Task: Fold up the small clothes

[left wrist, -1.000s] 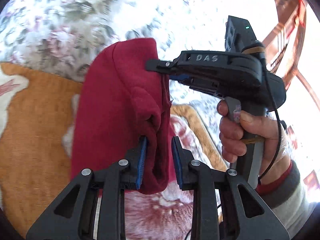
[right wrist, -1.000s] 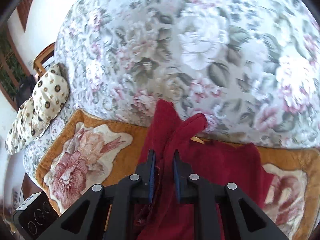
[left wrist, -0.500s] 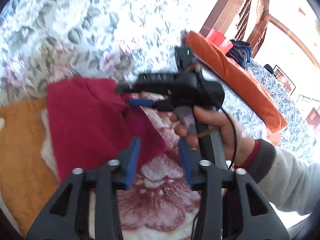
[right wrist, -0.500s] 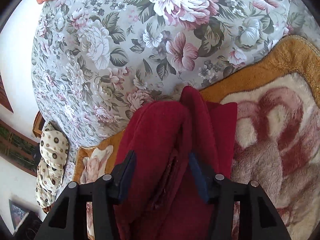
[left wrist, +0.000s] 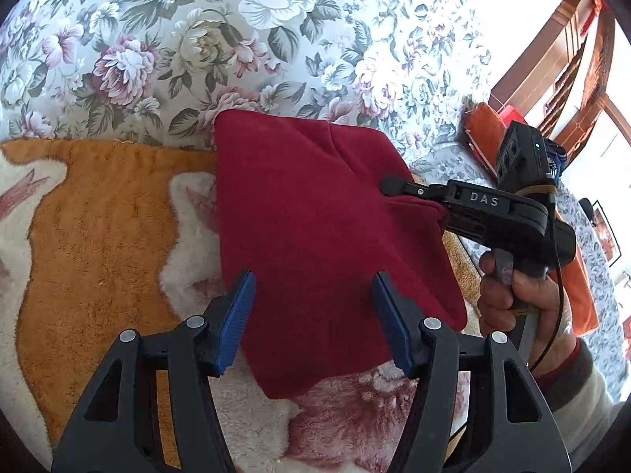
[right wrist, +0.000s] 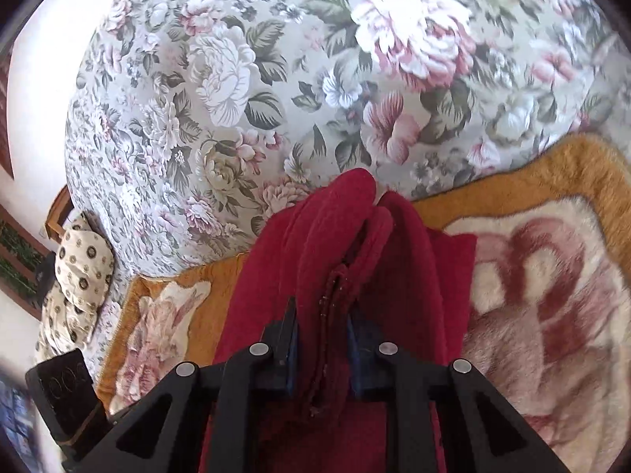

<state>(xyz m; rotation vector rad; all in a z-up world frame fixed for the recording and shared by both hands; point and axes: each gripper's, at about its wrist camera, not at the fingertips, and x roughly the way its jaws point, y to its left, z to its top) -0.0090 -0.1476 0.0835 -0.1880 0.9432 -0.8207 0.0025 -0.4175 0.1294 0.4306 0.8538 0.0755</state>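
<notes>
While the red garment (left wrist: 315, 236) lies folded on the orange-and-cream plush blanket (left wrist: 90, 228), with its far corner reaching onto the floral bedcover (left wrist: 236, 39), the 2 grippers stand in quite different relations to it. In the left wrist view the left gripper (left wrist: 313, 323) hovers with its jaws spread wide, both blue pads (left wrist: 236, 315) showing and nothing between them; the near part of the garment sits directly ahead and below, filling the gap as seen from above, though whether the pads touch the cloth cannot be told. The right gripper (right wrist: 321, 347) is closed down narrow on a bunched ridge of the same fabric, which runs straight away from its fingers toward the bedcover in the right wrist view; in the left view that gripper comes in from the right and meets the garment at its right-hand edge. The garment's long axis appears to run from the near corner by the left gripper up toward the far corner on the bedcover, so the next fold probably turns on the right gripper carrying its held edge across that axis, or letting it go. The left gripper is nearer the free near edge and better placed to pin or smooth it.
</notes>
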